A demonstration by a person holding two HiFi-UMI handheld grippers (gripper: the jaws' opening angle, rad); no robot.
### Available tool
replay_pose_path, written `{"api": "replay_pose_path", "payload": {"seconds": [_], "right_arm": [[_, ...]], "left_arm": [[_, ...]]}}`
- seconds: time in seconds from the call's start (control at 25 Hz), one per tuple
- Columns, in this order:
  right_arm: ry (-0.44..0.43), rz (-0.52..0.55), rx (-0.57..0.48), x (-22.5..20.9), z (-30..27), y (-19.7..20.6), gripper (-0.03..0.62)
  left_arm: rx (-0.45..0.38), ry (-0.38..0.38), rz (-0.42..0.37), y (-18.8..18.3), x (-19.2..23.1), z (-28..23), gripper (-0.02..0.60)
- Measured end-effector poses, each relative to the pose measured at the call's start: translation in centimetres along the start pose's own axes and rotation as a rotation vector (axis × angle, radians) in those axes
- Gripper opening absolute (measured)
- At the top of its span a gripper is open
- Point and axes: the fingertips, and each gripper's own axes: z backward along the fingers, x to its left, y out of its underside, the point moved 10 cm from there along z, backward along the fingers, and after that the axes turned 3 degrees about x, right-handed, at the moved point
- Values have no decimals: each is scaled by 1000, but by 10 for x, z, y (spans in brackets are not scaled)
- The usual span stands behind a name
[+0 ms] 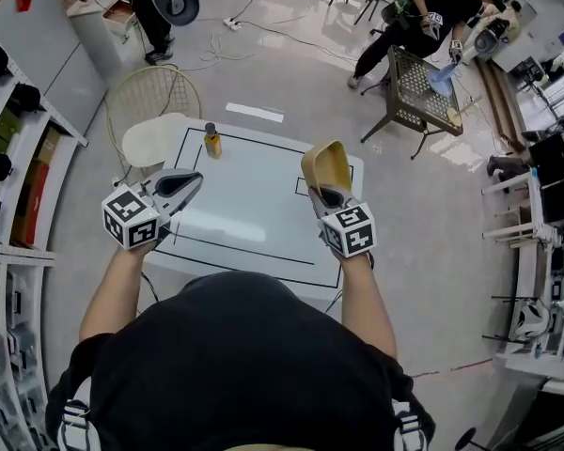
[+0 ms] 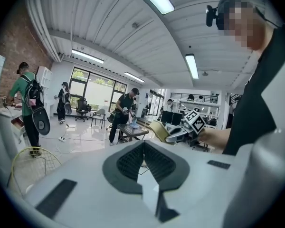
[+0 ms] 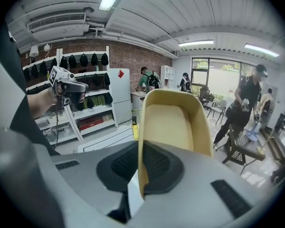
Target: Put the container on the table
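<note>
A person stands at a white counter [image 1: 254, 216] with black lines drawn on it and holds one pair of tongs in each hand, both raised over the top. The right tongs [image 1: 327, 194] are closed on one thin wall of a beige plastic container [image 1: 327, 164] with a rounded rim. In the right gripper view this wall sits between the two dark pads and the hollow inside of the container faces the camera. The container is in the air above the far right part of the counter and does not touch it. The left tongs [image 1: 190, 184] are closed with nothing between them, and their ribbed pads meet in one line. They hang over the left side, well apart from the container. A small yellow bottle with a dark cap [image 1: 211, 141] stands upright near the far left corner. A round wire chair [image 1: 150, 113] is just beside that corner.
</note>
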Motion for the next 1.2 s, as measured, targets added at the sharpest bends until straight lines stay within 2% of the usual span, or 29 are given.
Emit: {"api": "replay_pose_path", "payload": {"seconds": [0.4,1.2], "right_arm": [[-7,-12,27,-6,-19,2,8],[-62,-35,105,-11,-71,20,8]], "left_arm": [[14,-4,-1,2,15,-10,8],[60,-7,48,19,39,-24,8]]}}
